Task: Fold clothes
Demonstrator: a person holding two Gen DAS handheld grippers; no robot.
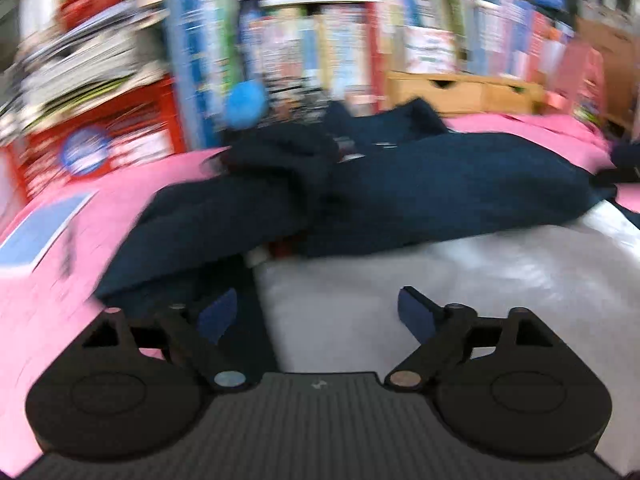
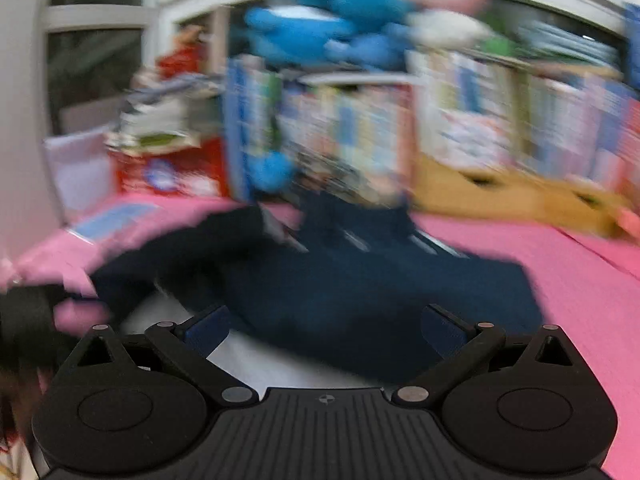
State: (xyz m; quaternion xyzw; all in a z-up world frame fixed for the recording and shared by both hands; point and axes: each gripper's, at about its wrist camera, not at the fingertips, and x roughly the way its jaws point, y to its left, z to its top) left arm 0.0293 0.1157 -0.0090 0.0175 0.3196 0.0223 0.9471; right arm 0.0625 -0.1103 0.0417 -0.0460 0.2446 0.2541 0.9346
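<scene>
A dark navy garment (image 1: 400, 196) lies crumpled across a pink surface (image 1: 52, 280), partly on top of a white cloth (image 1: 460, 280). In the left wrist view my left gripper (image 1: 316, 314) is open, its blue-padded fingers spread over the garment's near edge and the white cloth, with nothing between them. The same navy garment (image 2: 340, 288) fills the middle of the right wrist view. My right gripper (image 2: 324, 332) is open just above its near edge and holds nothing. Both views are blurred by motion.
A bookshelf (image 1: 320, 40) packed with books stands behind the pink surface, blue plush toys (image 2: 320, 32) on top. A wooden drawer box (image 1: 460, 92) sits at the back right. A red box (image 1: 100, 140) is back left. A dark object (image 2: 24, 320) shows at left.
</scene>
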